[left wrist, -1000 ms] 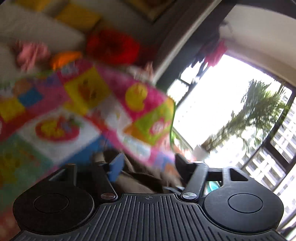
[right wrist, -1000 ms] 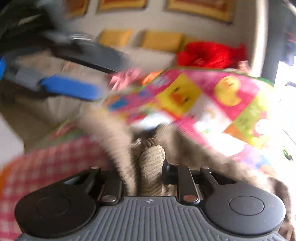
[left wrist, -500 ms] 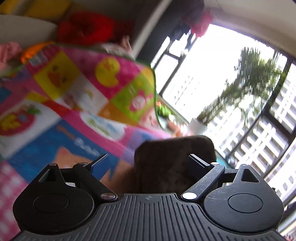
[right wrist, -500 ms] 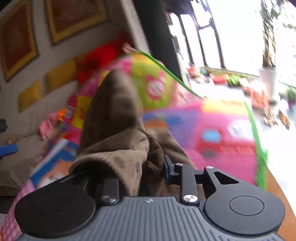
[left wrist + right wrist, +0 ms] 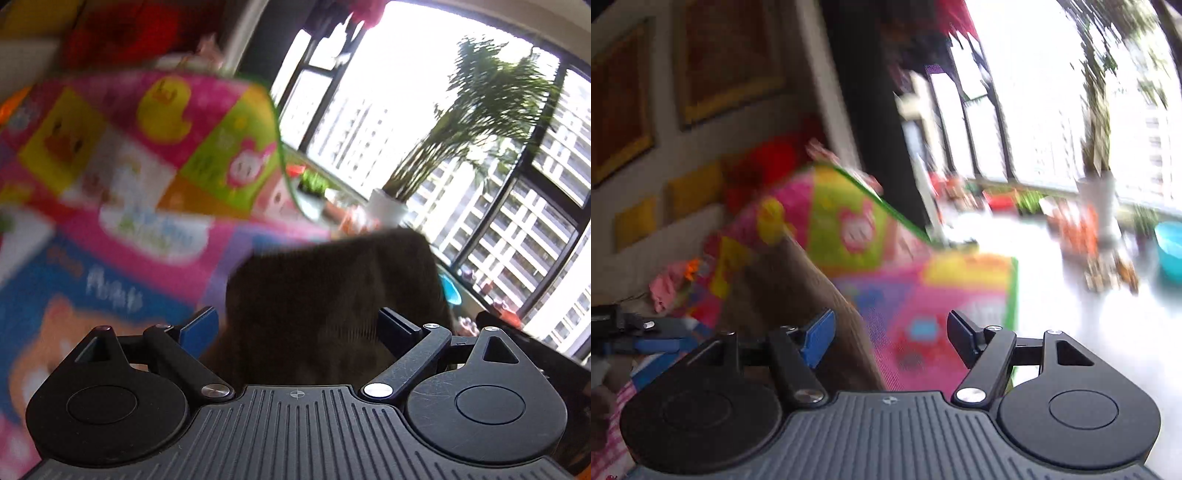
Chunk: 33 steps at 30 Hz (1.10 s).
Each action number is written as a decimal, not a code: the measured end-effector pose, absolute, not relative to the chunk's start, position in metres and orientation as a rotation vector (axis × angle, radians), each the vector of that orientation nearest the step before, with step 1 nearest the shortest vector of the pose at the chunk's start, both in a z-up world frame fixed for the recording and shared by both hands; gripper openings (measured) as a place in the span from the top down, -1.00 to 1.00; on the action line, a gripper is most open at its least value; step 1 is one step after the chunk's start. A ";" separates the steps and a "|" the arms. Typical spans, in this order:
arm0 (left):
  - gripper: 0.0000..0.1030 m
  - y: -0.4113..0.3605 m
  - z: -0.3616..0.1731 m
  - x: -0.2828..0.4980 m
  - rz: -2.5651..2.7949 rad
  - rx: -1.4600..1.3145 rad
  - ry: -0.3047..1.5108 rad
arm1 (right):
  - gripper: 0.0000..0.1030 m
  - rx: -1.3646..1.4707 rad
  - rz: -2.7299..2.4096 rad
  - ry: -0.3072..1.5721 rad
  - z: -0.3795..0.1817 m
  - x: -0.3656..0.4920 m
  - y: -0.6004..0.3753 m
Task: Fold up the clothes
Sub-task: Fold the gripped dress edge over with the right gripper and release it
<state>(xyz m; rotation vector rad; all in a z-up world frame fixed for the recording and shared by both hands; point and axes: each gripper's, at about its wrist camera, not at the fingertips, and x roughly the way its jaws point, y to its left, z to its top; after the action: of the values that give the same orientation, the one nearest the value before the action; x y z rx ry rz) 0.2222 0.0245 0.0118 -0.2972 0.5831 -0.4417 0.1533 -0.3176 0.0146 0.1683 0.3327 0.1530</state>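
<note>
A brown corduroy garment [image 5: 332, 291] fills the space between the fingers of my left gripper [image 5: 299, 325], whose jaws stand wide apart; the cloth rises between them, and I cannot tell if they touch it. In the right wrist view the same garment [image 5: 798, 291] lies to the left, beside the blue left fingertip [image 5: 818, 338]. My right gripper [image 5: 890, 341] is open and empty, with the play mat showing between its fingers. The left gripper [image 5: 635, 332] shows at the left edge of that view.
A colourful play mat [image 5: 122, 177] with duck pictures lies under the garment, its green edge [image 5: 897, 210] toward the windows. A sofa with yellow cushions [image 5: 690, 192] and a red pile [image 5: 768, 162] stands behind. A potted plant [image 5: 388, 206] and clutter line the window side.
My right gripper has opened and let go of the brown garment, which was bunched in its jaws. Both cameras have swung toward the windows. The left view has closed in on the garment.
</note>
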 end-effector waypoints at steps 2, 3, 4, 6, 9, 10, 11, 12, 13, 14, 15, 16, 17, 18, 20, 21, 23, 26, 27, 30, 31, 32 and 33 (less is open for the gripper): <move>-0.70 0.022 0.019 0.232 -0.458 -0.293 0.571 | -0.32 0.114 0.215 0.297 0.030 0.163 -0.302; -0.65 0.021 0.022 0.238 -0.474 -0.293 0.571 | -0.32 0.091 0.246 0.300 0.034 0.174 -0.290; -0.63 0.017 0.022 0.245 -0.489 -0.287 0.573 | -0.32 0.066 0.269 0.317 0.036 0.190 -0.276; -0.62 0.007 0.021 0.261 -0.487 -0.250 0.576 | -0.32 0.015 0.316 0.351 0.038 0.220 -0.249; -0.63 -0.010 0.003 0.294 -0.411 -0.141 0.645 | -0.37 -0.118 0.261 0.438 0.023 0.278 -0.223; -0.64 -0.012 -0.006 0.304 -0.394 -0.114 0.676 | -0.38 -0.148 0.237 0.493 0.011 0.298 -0.222; -0.71 -0.012 -0.017 0.313 -0.396 -0.119 0.702 | -0.41 -0.164 0.217 0.553 -0.003 0.315 -0.225; -0.75 -0.011 -0.029 0.321 -0.398 -0.124 0.728 | -0.42 -0.176 0.199 0.607 -0.017 0.327 -0.229; -0.77 -0.010 -0.038 0.329 -0.414 -0.151 0.753 | -0.47 -0.180 0.185 0.644 -0.030 0.333 -0.234; -0.83 -0.011 -0.042 0.331 -0.421 -0.163 0.757 | -0.50 -0.179 0.174 0.660 -0.037 0.336 -0.238; -0.85 -0.012 -0.046 0.332 -0.429 -0.175 0.761 | -0.56 -0.175 0.166 0.663 -0.040 0.337 -0.242; -0.85 -0.010 -0.044 0.332 -0.433 -0.182 0.751 | -0.57 -0.170 0.157 0.665 -0.042 0.338 -0.246; -0.85 -0.008 -0.043 0.331 -0.437 -0.188 0.741 | -0.57 -0.166 0.147 0.667 -0.044 0.339 -0.250; -0.84 -0.003 -0.039 0.326 -0.430 -0.200 0.735 | -0.57 -0.159 0.139 0.657 -0.041 0.338 -0.254; -0.79 0.011 -0.026 0.308 -0.424 -0.238 0.715 | -0.56 -0.119 0.169 0.603 -0.023 0.319 -0.265; -0.81 0.018 -0.020 0.298 -0.421 -0.257 0.705 | -0.56 -0.103 0.201 0.570 -0.013 0.305 -0.270; -0.81 0.028 -0.009 0.280 -0.440 -0.297 0.703 | -0.56 -0.103 0.283 0.492 0.005 0.267 -0.278; -0.81 0.037 -0.004 0.254 -0.487 -0.366 0.725 | -0.53 -0.232 0.393 0.386 0.015 0.211 -0.270; -0.81 0.036 -0.007 0.245 -0.509 -0.400 0.742 | -0.52 -0.295 0.414 0.366 0.014 0.196 -0.264; -0.81 0.035 -0.017 0.226 -0.507 -0.462 0.763 | -0.36 -0.512 0.428 0.320 -0.003 0.165 -0.239; -0.82 0.037 -0.018 0.222 -0.494 -0.467 0.756 | -0.28 -0.565 0.431 0.310 -0.010 0.160 -0.233; -0.82 0.040 -0.019 0.218 -0.480 -0.472 0.749 | -0.27 -0.611 0.428 0.299 -0.016 0.155 -0.229; -0.83 0.046 -0.018 0.212 -0.466 -0.479 0.741 | -0.27 -0.661 0.415 0.283 -0.022 0.152 -0.225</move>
<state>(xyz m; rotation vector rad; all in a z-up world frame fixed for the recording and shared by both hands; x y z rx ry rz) 0.2119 0.0459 -0.0181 -0.4793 0.7408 -0.4662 0.1520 -0.2251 -0.0220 -0.6605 0.2830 0.4153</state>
